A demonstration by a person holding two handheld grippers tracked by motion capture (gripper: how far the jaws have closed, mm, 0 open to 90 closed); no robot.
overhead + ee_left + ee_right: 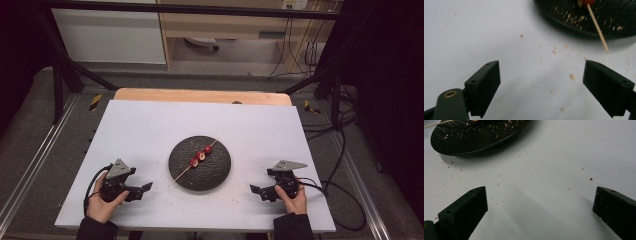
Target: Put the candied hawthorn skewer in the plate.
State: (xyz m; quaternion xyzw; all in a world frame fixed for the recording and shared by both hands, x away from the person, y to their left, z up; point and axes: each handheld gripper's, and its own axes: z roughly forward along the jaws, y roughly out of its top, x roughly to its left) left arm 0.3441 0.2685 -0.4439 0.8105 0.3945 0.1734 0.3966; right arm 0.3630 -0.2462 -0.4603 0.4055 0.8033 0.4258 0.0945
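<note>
A round black plate (pixel 218 172) sits near the middle of the white desk (pixel 150 125), a little closer to the near edge than to the far one. Across it lies a thin wooden skewer (pixel 182 175), running from the plate's near-left rim up toward its far-right side, with its bare near end sticking out past the rim over the desk. Three red fruit pieces (pixel 200 156) are threaded on the skewer's upper half, touching one another in a row, over the centre of the plate.

The left gripper (pixel 145 188) rests low near the near-left corner of the desk, held in the person's left hand (pixel 102 205), well apart from the plate. Its jaws stand wide apart with nothing between them; in the left gripper view they frame bare white desk dotted with pale crumbs (pixel 554 51), and the skewer's tip lies just beyond them at the plate's rim.

The right gripper (pixel 256 190) lies toward the near-right corner, held in the right hand (pixel 295 202), pointing inward to the plate and apart from it. Its jaws are also spread wide and empty; the right gripper view shows the plate's edge ahead, beyond crumb-speckled desk
</note>
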